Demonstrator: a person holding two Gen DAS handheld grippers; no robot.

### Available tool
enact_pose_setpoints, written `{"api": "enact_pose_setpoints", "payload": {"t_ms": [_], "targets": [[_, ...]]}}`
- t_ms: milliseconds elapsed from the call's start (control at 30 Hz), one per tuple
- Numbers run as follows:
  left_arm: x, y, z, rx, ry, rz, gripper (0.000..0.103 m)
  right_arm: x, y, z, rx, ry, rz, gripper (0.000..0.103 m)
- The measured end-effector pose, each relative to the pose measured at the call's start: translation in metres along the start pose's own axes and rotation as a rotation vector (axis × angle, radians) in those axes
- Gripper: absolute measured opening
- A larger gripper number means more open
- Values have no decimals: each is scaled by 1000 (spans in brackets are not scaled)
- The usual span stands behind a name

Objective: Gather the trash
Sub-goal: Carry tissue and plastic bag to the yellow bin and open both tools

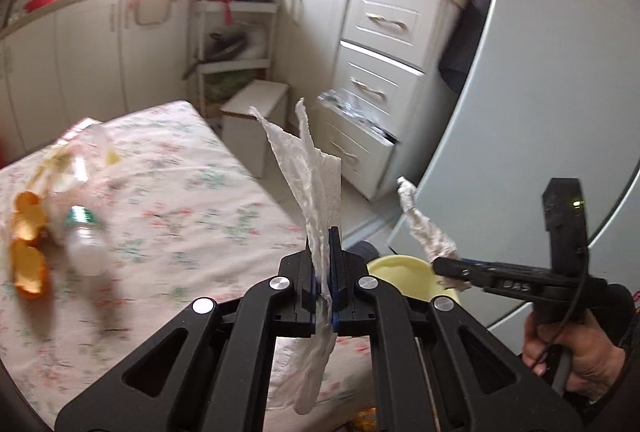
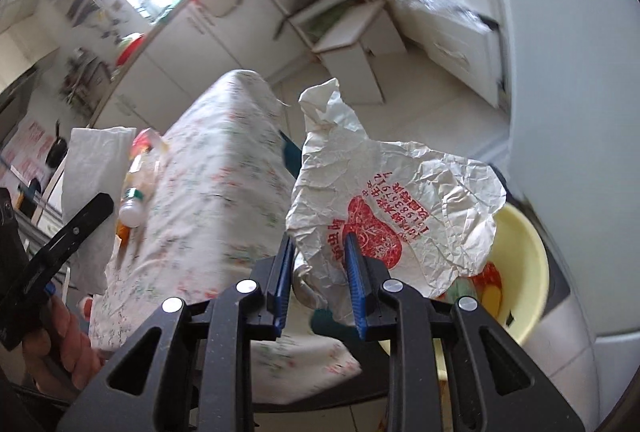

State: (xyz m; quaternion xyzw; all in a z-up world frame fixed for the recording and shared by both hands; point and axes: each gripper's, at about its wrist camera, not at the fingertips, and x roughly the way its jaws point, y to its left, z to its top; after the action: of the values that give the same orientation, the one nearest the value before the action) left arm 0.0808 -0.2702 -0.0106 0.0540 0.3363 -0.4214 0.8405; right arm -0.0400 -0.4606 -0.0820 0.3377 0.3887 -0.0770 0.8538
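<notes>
My left gripper [image 1: 324, 264] is shut on a white paper towel [image 1: 308, 168] that stands up above the jaws and hangs below them. My right gripper [image 2: 320, 248] is shut on a crumpled white paper wrapper with red print [image 2: 400, 192]. It holds the wrapper over a yellow bowl [image 2: 524, 264] at the table's near corner. In the left wrist view the right gripper [image 1: 448, 268] comes in from the right with the wrapper [image 1: 424, 228] above the bowl [image 1: 400, 268]. On the floral tablecloth [image 1: 180, 192] lie orange peels [image 1: 28, 232], a small bottle [image 1: 84, 244] and a plastic wrapper [image 1: 80, 148].
A white stool [image 1: 256, 104] stands on the floor beyond the table. Drawers [image 1: 376, 92] with one pulled open and a tall white appliance door [image 1: 520, 112] are to the right. Cabinets line the far wall. A hand [image 1: 576, 352] grips the right gripper's handle.
</notes>
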Motion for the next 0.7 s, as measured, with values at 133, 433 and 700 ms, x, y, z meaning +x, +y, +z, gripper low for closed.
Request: {"api": "enact_pose_setpoints", "payload": {"t_ms": [133,433,700], "targets": [[23,-18,1,-15,37,-33,4,-1,-6,0,36,8,9,26],[67,-56,4,-11,118,-108,4,-33,2,7,23,-117,-44,27],[108,-90,-5,44,284,-206,36,-120,70,4,-229,-442,-18,48]]}}
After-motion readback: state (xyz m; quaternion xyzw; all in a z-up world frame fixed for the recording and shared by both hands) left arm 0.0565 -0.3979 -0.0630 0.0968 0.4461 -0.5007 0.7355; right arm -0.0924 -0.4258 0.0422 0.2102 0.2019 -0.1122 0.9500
